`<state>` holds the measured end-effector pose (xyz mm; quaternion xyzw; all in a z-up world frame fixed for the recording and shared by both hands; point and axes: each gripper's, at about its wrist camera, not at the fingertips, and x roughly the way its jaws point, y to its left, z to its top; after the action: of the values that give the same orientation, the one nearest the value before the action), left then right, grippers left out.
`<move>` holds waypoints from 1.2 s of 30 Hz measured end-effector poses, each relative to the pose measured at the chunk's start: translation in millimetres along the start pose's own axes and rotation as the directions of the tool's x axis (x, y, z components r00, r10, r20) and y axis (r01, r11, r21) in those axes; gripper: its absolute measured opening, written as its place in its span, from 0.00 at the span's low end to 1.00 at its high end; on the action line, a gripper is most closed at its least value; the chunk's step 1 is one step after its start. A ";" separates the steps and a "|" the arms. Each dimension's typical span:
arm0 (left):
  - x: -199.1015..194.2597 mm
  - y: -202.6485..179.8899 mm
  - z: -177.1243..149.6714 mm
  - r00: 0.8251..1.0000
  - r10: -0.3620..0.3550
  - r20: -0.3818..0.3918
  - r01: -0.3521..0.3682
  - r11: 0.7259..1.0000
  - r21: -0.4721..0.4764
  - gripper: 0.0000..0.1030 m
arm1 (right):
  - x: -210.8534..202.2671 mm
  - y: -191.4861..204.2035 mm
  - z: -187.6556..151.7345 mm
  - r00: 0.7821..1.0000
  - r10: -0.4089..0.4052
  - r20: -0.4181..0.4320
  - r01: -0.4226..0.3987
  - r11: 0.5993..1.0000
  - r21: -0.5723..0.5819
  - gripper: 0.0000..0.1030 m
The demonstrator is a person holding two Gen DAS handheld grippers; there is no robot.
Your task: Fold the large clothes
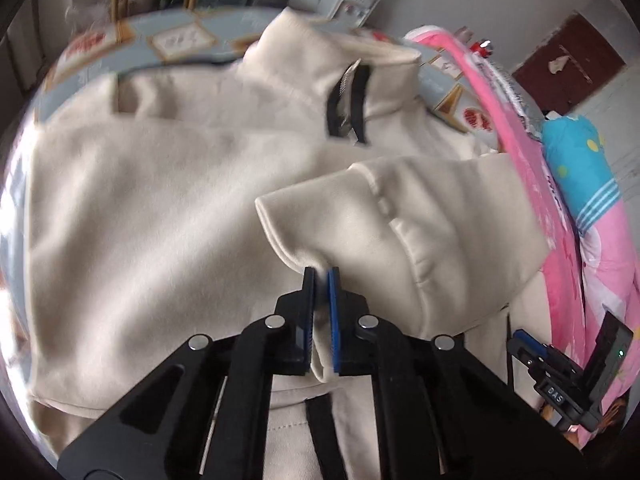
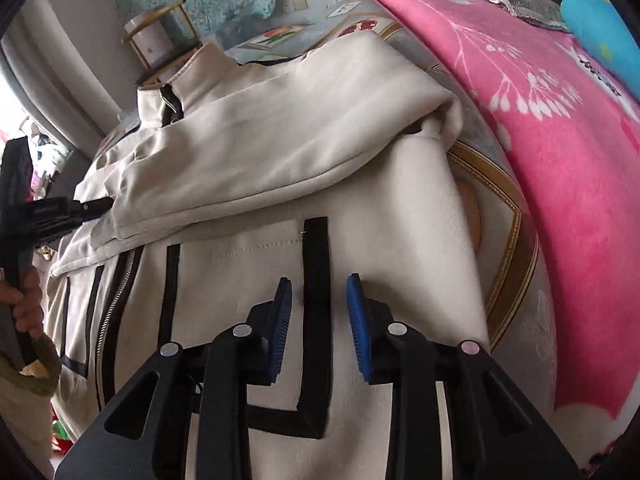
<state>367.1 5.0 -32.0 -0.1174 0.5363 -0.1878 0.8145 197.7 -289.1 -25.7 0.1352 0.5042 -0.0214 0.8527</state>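
Observation:
A cream jacket with black trim lies spread on the bed. My left gripper is shut on the cuff of its sleeve and holds it lifted over the jacket's body. The stand-up collar is at the far side. In the right wrist view the same jacket shows with the sleeve folded across it. My right gripper is open, just above the jacket's lower part near a black trim stripe. The left gripper also shows there at the left edge, and the right gripper in the left wrist view.
A pink blanket lies along the right side of the bed, with a blue pillow beyond it. The patterned bed sheet shows around the jacket. A round gold-framed stand is at the bed's far end.

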 end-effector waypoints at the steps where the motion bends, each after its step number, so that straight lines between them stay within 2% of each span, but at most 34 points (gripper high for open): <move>1: -15.5 -4.6 5.1 0.999 -0.015 0.037 0.014 1.000 0.022 0.06 | -0.2 -0.7 -0.6 1.000 0.002 0.001 -0.002 1.000 0.002 0.27; 3: -46.2 -11.8 13.3 0.994 -0.050 0.095 0.046 0.998 0.047 0.06 | -1.0 -1.8 -1.3 1.000 0.008 0.003 -0.008 1.000 0.005 0.27; 5: -91.9 -15.4 22.9 0.980 -0.082 0.181 0.070 0.995 0.072 0.06 | -2.8 -2.9 -2.6 1.000 0.009 0.004 -0.009 1.000 0.008 0.26; 7: -130.9 -9.1 30.3 0.963 -0.062 0.262 0.043 0.996 0.077 0.06 | -3.2 -4.1 -3.6 1.000 0.014 0.006 -0.014 1.000 0.011 0.25; 10: -154.6 17.8 36.1 0.957 0.002 0.291 -0.012 0.999 0.034 0.05 | -3.8 -5.7 -6.3 1.000 0.017 0.013 -0.017 1.000 0.009 0.25; 12: -146.5 49.8 35.7 0.968 0.064 0.242 -0.054 0.998 -0.045 0.05 | -3.9 -4.8 -8.0 1.000 0.009 0.018 -0.009 1.000 -0.002 0.25; 15: -113.6 95.2 23.6 0.984 0.108 0.141 -0.088 0.986 -0.144 0.05 | -3.3 0.1 -8.5 1.000 -0.008 0.019 0.008 1.000 -0.019 0.25; 18: -100.3 111.7 10.1 0.990 0.092 0.106 -0.072 0.981 -0.179 0.05 | -4.7 2.8 -9.3 1.000 -0.019 0.016 0.020 0.999 -0.028 0.25; 20: -97.7 109.2 6.5 0.987 0.105 0.121 -0.085 0.983 -0.162 0.05 | -5.2 3.7 -8.9 1.000 -0.021 0.012 0.022 0.999 -0.030 0.25; 23: -83.2 112.9 3.9 0.979 0.188 0.078 -0.175 0.974 -0.143 0.09 | -5.3 4.4 -6.4 1.000 -0.021 0.004 0.021 0.999 -0.033 0.25; 24: -80.1 117.3 1.2 0.972 0.225 0.061 -0.215 0.966 -0.142 0.09 | -4.1 3.8 -3.8 1.000 -0.020 -0.004 0.020 0.999 -0.033 0.26; 25: -75.2 122.6 -3.8 0.956 0.289 0.043 -0.280 0.949 -0.146 0.09 | -4.2 4.1 -1.1 0.999 -0.022 -0.024 0.021 0.999 -0.030 0.27; 26: -74.9 127.5 -6.3 0.948 0.317 0.042 -0.307 0.939 -0.153 0.09 | -6.5 3.2 1.1 0.998 -0.032 -0.045 0.031 0.999 -0.022 0.27; 28: -83.5 133.4 -11.5 0.946 0.317 0.074 -0.301 0.938 -0.171 0.09 | -16.9 -0.9 8.5 0.998 -0.041 -0.051 0.041 0.999 -0.011 0.28; 29: -88.1 132.6 -12.5 0.946 0.311 0.095 -0.293 0.941 -0.168 0.09 | -25.3 -3.3 14.4 0.999 -0.020 -0.041 0.020 1.000 -0.005 0.28; 32: -94.4 119.1 -8.7 0.952 0.268 0.147 -0.255 0.962 -0.101 0.09 | -40.9 -11.2 43.1 1.000 0.023 -0.014 -0.023 1.000 0.013 0.28; 34: -87.5 105.8 -4.5 0.960 0.242 0.142 -0.238 0.970 -0.044 0.09 | -41.4 -12.9 67.6 1.000 0.008 0.016 -0.008 1.000 0.008 0.28; 36: -74.2 98.3 -2.1 0.962 0.242 0.123 -0.243 0.970 -0.008 0.09 | -30.0 -16.1 95.8 1.000 0.015 0.006 -0.015 1.000 0.023 0.28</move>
<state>356.6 125.8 -9.9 -0.0595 0.4946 -0.0810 0.8633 262.0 -331.8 40.5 0.1489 0.5006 -0.0210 0.8525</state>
